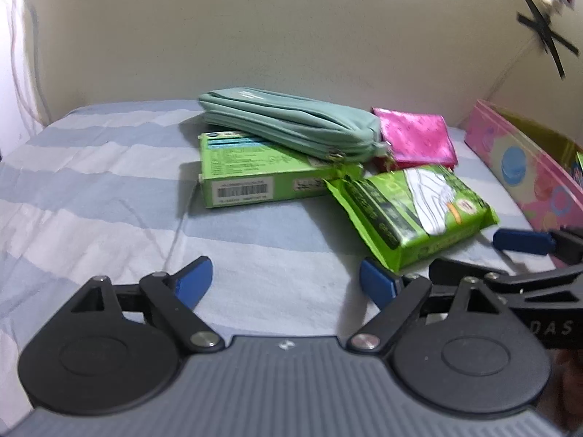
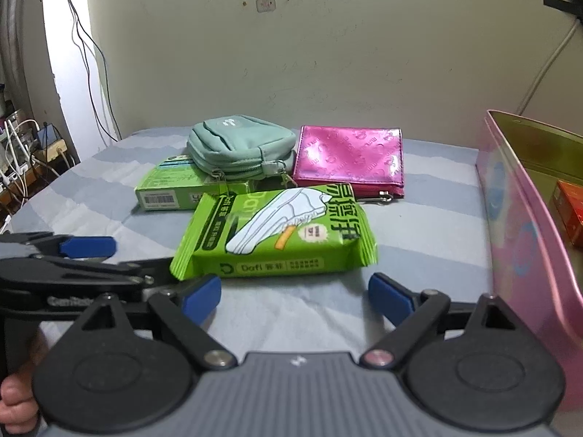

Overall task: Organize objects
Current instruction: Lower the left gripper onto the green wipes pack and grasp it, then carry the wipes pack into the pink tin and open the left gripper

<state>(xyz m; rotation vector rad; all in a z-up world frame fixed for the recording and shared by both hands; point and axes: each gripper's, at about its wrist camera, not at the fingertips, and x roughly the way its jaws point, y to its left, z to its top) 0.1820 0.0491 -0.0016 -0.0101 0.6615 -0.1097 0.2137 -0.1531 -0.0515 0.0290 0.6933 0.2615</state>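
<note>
A green wipes pack lies on the striped sheet just ahead of my right gripper, which is open with nothing between its fingers. Behind the pack, a teal zip pouch rests on a green carton, and a shiny pink wallet lies to their right. My left gripper is open and empty over bare sheet. From there the wipes pack is ahead to the right, with the pouch, carton and wallet beyond.
An open pink tin stands along the right edge with a red box inside. Cables and power strips sit off the bed's left side. The wall is close behind the objects. A hand holds the left gripper's handle.
</note>
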